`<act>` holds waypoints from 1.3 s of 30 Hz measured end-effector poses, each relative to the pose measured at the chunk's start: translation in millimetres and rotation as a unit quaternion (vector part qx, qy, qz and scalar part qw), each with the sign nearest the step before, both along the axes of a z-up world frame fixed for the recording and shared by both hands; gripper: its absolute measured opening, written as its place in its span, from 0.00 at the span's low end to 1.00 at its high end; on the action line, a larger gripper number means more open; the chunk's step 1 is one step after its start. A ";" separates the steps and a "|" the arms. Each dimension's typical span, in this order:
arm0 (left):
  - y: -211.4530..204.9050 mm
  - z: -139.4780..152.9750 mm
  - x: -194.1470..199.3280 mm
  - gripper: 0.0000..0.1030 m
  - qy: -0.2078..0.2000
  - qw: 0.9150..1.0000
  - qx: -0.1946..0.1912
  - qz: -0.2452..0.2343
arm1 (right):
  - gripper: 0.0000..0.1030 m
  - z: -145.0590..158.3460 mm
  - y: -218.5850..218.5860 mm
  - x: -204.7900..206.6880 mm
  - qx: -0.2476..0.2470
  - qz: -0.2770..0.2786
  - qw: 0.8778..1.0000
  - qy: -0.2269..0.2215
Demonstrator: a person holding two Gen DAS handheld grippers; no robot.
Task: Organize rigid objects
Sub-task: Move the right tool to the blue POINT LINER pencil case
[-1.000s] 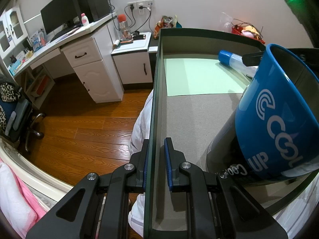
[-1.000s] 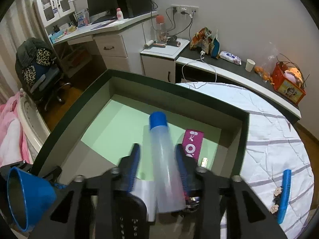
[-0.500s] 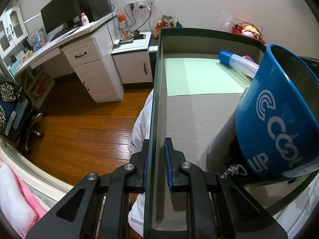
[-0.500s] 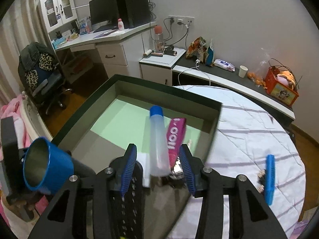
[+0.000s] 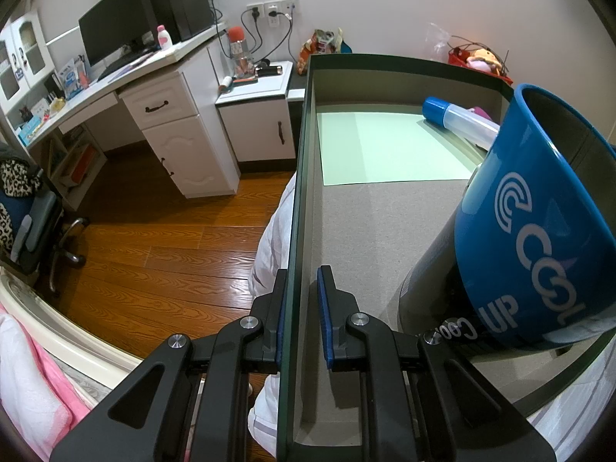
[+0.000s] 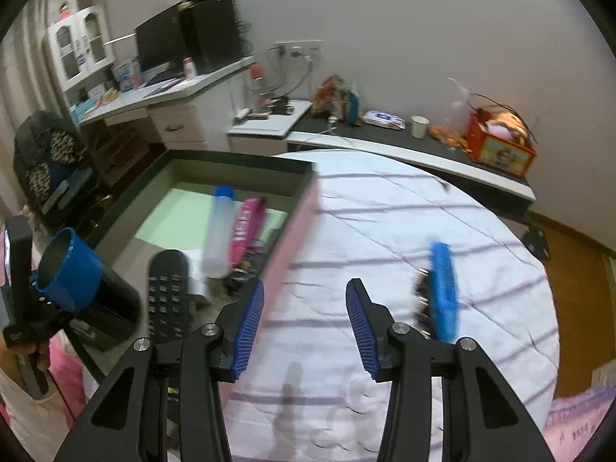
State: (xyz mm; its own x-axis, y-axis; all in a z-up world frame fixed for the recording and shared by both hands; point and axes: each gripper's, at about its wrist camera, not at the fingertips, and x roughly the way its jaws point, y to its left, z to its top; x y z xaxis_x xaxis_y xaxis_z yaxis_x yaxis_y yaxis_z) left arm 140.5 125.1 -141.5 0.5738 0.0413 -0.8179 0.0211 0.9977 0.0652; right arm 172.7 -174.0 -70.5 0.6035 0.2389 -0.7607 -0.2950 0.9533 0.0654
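The left gripper (image 5: 301,308) clamps the box's left wall (image 5: 298,192), pointing steeply down. The right gripper (image 6: 304,323), jaws apart and empty, hangs just outside the box's right wall (image 6: 296,231).

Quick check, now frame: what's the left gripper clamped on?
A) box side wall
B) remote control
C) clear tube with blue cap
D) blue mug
A: the left gripper has its pads on either side of the box wall; the blue mug stands beside it, inside the box.

tray (image 6: 238,159): 1 | bottle (image 6: 217,231): 1 | mug (image 6: 67,265): 1 | remote (image 6: 167,292): 1 | blue comb (image 6: 442,292): 1
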 end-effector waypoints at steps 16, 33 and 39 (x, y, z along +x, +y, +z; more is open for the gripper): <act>-0.2 -0.1 0.0 0.12 0.000 1.000 0.000 0.000 | 0.45 -27.2 -109.7 7.3 -0.012 -0.136 0.990 0.024; 0.0 0.3 0.2 0.12 0.000 1.000 0.001 0.001 | 0.45 -62.1 -101.4 52.2 -0.021 -0.120 0.991 0.055; 0.2 0.0 -0.1 0.12 0.000 1.000 0.001 0.000 | 0.45 -66.0 -108.0 67.8 0.002 -0.126 0.990 0.070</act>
